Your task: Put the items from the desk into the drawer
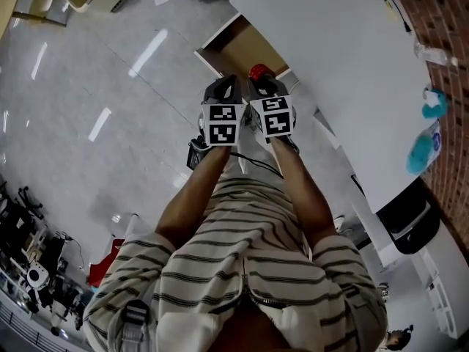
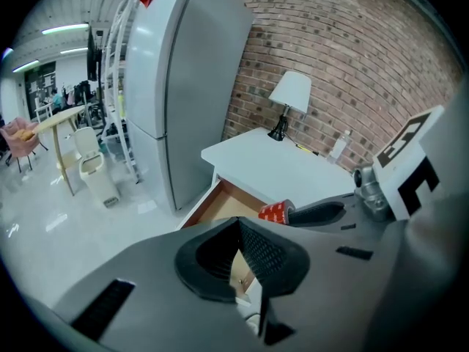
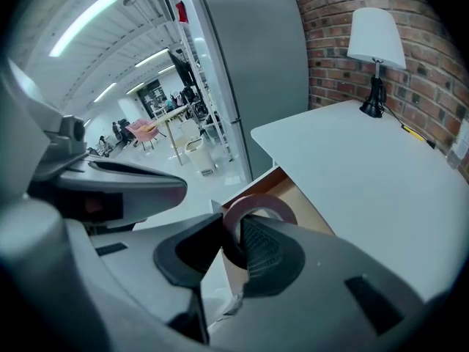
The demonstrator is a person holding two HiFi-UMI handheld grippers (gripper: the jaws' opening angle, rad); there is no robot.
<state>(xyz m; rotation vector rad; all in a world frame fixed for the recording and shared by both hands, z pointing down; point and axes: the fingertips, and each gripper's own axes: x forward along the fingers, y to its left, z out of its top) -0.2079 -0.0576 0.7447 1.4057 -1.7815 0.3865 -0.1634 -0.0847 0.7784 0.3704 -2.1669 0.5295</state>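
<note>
well, my right hand-held gripper [image 3: 238, 232] is clamped on a dull red ring-shaped roll of tape [image 3: 258, 202], upright at the jaw tips and seen against the open wooden drawer [image 3: 311, 196] of the white desk [image 3: 366, 160] at frame centre. my left hand-held gripper [image 2: 238, 227] has its jaws together, empty. its view alone shows white print on the roll's red face, too small to read. only the gripper views show the white-shaded table lamp [image 3: 375, 46]; the head view shows black-and-white marker squares [image 1: 221, 122].
</note>
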